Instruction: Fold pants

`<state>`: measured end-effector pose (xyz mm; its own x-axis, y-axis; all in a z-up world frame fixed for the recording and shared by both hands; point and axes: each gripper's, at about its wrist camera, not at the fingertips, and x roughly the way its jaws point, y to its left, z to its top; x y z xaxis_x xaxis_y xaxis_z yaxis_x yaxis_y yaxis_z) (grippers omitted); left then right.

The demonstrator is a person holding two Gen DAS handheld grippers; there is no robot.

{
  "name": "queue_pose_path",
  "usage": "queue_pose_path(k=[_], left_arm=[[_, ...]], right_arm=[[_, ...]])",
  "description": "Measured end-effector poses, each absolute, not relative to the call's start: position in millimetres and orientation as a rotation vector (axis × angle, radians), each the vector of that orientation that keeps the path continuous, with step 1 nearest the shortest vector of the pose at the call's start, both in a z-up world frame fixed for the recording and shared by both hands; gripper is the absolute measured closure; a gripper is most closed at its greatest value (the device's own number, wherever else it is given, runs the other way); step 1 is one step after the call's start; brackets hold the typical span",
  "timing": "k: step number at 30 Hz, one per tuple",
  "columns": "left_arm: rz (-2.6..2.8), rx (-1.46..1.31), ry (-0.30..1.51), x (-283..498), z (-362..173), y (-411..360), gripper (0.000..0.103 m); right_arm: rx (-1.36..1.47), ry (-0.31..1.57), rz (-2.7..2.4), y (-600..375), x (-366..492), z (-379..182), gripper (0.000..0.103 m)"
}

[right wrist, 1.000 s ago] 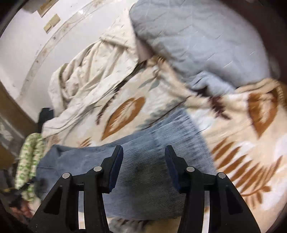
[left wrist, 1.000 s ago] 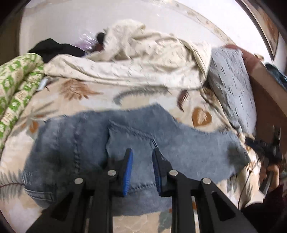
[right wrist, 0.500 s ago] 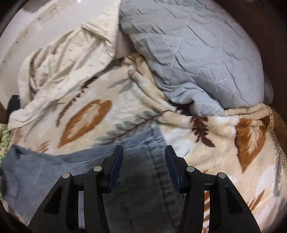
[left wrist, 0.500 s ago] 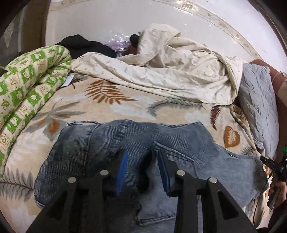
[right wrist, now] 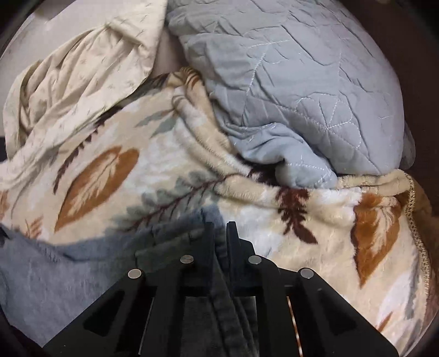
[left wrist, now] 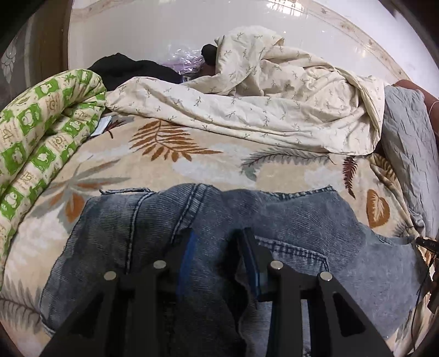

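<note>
Bed under a leaf-print blanket (left wrist: 175,164), crumpled cream sheet (left wrist: 274,109) behind. Grey quilted pillow (right wrist: 301,82) right, green patterned quilt (left wrist: 41,131) left. Glossy white wall (left wrist: 164,27) beyond

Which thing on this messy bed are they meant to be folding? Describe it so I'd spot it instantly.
Start at the leaf-patterned blanket covering the bed. Lying flat on its near side, below the crumpled cream sheet, are the pants. They are the only blue, ribbed, denim-like item, with stitched seams and a back pocket.

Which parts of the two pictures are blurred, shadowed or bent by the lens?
Left wrist view: the wall trim bows from fisheye, the jeans lie dark between the left gripper fingers. Right wrist view: the cream sheet smears; the right gripper is sharp.
</note>
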<state>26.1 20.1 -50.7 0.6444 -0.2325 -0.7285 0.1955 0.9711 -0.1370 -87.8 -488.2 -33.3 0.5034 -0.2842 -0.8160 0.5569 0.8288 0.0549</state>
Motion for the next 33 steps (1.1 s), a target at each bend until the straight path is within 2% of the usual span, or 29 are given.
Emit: queue_pose_path(k=[5,8,10,12,14,18,24,30,33], left_arm=[[-0.232,-0.033,0.872,35,-60,15,0.066],[-0.256,-0.054,0.858,27,-50,18,0.066],[-0.287,-0.088,0.855,21,-42,24,0.066],[-0.315,-0.106,0.849,14,-36,30,0.066],[-0.333,-0.114,0.843,9,-32,35,0.066],[-0.359,-0.092,0.872,9,-38,37,0.066],[-0.399,-0.136,0.935,19,-53,50,0.066],[-0.402,-0.093,0.93,18,-56,43,0.066],[-0.395,-0.086,0.931,20,-56,40,0.065]], right_arm=[[0.322,0.947,-0.527,-481,-79,-33,0.094],[0.297,0.887,-0.319,-440,-72,-3,0.091],[0.368,0.861,-0.026,-400,-58,16,0.082],[0.432,0.855,0.181,-367,-42,24,0.06],[0.498,0.914,0.387,-327,-16,23,0.052],[0.538,1.008,0.56,-275,43,8,0.052],[0.688,1.134,0.678,-269,106,-24,0.05],[0.667,1.346,0.761,-253,106,-51,0.05],[0.727,1.339,0.843,-237,110,-58,0.05]])
